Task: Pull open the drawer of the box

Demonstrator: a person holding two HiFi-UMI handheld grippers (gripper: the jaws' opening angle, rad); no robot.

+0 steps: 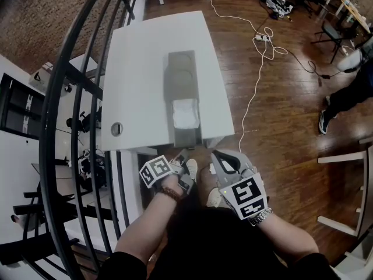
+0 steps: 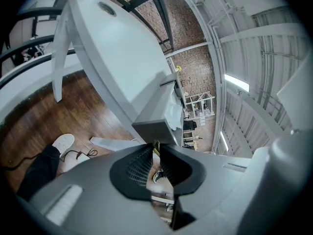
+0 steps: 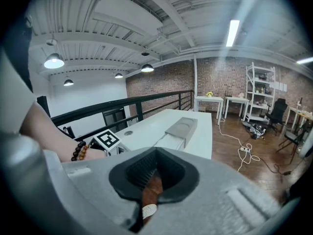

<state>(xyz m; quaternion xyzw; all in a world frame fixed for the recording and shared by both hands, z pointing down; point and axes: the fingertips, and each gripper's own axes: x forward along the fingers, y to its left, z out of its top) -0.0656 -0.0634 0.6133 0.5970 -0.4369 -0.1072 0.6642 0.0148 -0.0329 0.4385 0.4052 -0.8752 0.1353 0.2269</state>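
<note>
1. Wood floor (image 1: 274, 109) carries a white desk (image 1: 140, 69); both grippers are held just off its near edge.
2. Right gripper (image 3: 155, 153): jaws closed together at the tips, nothing between them, clear of the desk.
3. Left gripper (image 2: 155, 148): jaws nearly together, closed on a small yellowish tab (image 2: 156, 145) at the drawer front.
4. Drawer (image 1: 186, 134): pulled out of the box toward the near edge, its front overhanging that edge. White material (image 1: 186, 114) lies inside.
5. Box (image 1: 182, 74): gray, on the desk centre line, long axis running near to far.
6. Round port (image 1: 116, 129): near left corner of the desk.
7. Power strip (image 1: 260, 38) with white cable lies on the floor beyond the far right corner.
</note>
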